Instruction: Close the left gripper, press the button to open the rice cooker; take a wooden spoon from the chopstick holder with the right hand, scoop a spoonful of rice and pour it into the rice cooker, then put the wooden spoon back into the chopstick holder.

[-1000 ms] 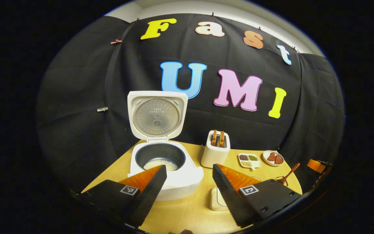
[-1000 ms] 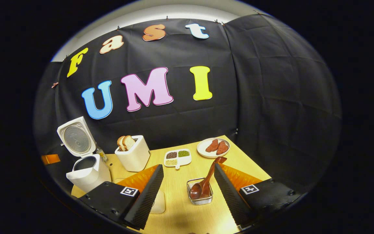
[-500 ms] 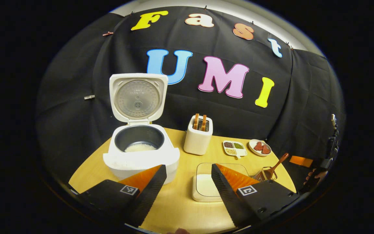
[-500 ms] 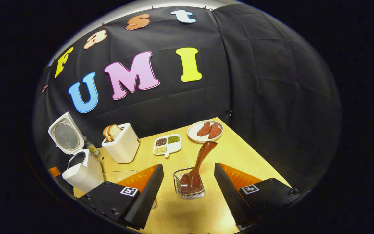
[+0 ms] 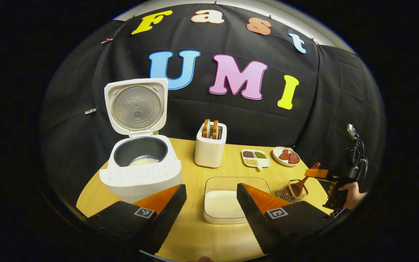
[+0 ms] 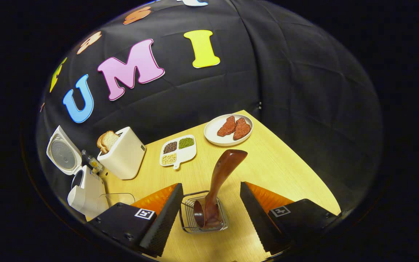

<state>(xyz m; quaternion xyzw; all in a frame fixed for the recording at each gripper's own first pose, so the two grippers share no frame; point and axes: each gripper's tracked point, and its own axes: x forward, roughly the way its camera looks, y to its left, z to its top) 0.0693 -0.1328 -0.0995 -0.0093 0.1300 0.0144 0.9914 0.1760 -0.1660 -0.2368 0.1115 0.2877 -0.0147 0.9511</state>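
Observation:
The white rice cooker (image 5: 140, 171) stands at the table's left with its lid up and a little rice in its dark pot; it also appears at far left (image 6: 86, 189). A clear tray of rice (image 5: 224, 202) lies just ahead of my open left gripper (image 5: 211, 191), whose jaws hold nothing. The wooden spoon (image 6: 218, 180) stands bowl-down in the wire chopstick holder (image 6: 204, 218), its handle leaning up and away. My open right gripper (image 6: 211, 191) hovers above the holder, fingers on either side of the spoon without touching. Farther off, the spoon (image 5: 306, 178) sits beside the right gripper (image 5: 335, 178).
A white toaster (image 5: 210, 147) with bread stands mid-table. Behind it lie a divided dish of beans (image 6: 178, 151) and a plate of meat slices (image 6: 229, 129). A hand (image 5: 351, 191) holds the right gripper at the table's right edge. The black cloth wall closes the back.
My left gripper drew back and up, bringing the rice tray into view. My right gripper closed in over the holder, so the spoon now stands between its fingers.

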